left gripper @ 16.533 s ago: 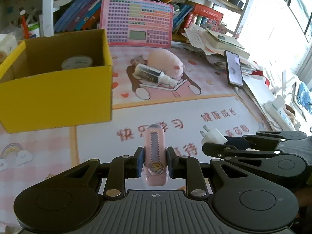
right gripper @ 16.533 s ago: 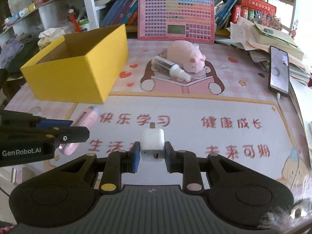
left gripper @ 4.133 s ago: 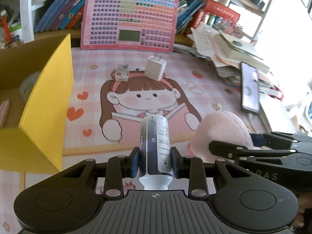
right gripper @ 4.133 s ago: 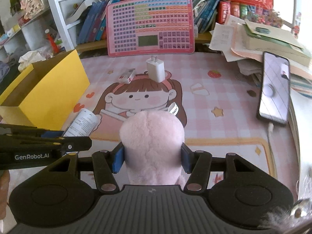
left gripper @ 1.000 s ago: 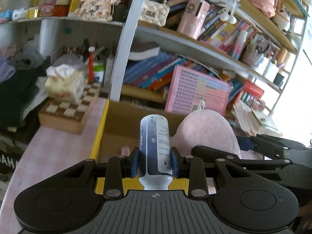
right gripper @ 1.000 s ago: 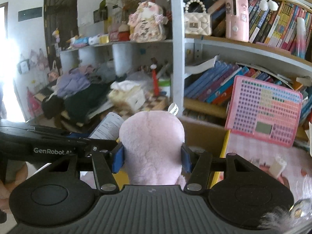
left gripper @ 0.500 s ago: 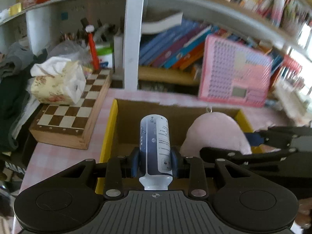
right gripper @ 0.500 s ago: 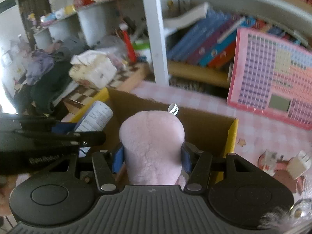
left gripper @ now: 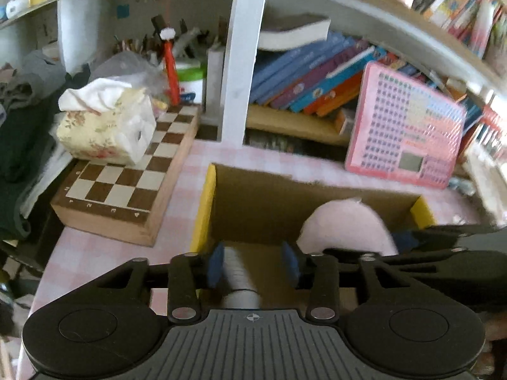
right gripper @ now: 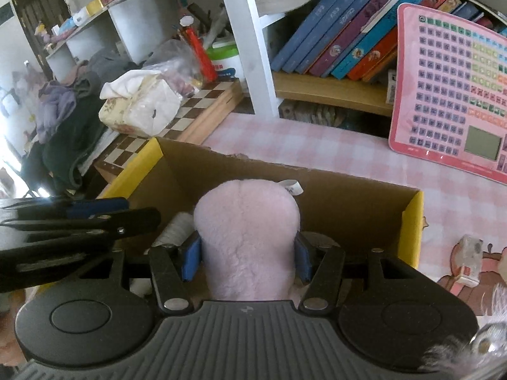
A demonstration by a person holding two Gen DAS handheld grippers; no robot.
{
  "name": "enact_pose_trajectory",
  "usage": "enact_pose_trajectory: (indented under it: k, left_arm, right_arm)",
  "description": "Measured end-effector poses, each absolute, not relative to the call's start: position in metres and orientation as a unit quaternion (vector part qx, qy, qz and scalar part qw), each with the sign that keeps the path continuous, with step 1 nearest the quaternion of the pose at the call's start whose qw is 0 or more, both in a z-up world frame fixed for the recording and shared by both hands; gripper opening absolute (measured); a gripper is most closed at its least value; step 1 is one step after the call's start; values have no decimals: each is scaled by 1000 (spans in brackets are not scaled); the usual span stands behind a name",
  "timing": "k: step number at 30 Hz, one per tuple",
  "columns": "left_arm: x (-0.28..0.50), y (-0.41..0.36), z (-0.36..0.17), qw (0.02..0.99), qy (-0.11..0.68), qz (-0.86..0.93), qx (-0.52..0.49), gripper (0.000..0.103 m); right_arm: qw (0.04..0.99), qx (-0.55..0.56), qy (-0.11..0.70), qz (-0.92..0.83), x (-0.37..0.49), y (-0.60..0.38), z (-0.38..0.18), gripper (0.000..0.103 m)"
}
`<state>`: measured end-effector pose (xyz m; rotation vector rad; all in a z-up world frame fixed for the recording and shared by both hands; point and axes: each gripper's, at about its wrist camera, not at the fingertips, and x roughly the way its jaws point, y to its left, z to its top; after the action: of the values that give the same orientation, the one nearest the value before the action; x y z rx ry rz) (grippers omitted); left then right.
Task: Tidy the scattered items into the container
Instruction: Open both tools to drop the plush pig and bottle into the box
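Above yellow box point(right gripper: 412, 221), downward-tilted tongs point(right gripper: 247, 256)

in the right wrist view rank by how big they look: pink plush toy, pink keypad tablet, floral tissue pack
1. pink keypad tablet, though cropped
2. pink plush toy, enlarged by nearness
3. floral tissue pack

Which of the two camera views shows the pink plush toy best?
The right wrist view: the plush fills the centre, gripped between the right tongs over the yellow box, its tag visible. The left wrist view shows only its rounded top, blurred, partly hidden behind the right tongs' arm.
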<state>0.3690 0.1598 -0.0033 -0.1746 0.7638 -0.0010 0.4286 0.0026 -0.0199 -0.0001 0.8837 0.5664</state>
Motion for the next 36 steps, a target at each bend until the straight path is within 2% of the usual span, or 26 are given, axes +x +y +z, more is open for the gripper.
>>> enact_pose_trajectory:
  k: [4, 10, 12, 22, 36]
  left_arm:
    - [353, 162, 8, 932, 350, -9, -96, 54]
    - [322, 169, 21, 938, 327, -12, -113, 56]
    - [312, 172, 25, 939, 321, -16, -119, 58]
    - [271, 171, 37, 945, 302, -33, -121, 59]
    - [201, 165, 53, 951, 284, -59, -107, 59]
  right_arm:
    - [861, 2, 424, 279, 431, 12, -20, 57]
    - [860, 28, 415, 295, 426, 18, -14, 65]
    - [862, 33, 410, 296, 424, 16, -10, 72]
    - [873, 21, 394, 287, 386, 5, 10, 72]
    - [919, 1, 305, 251, 280, -29, 61, 72]
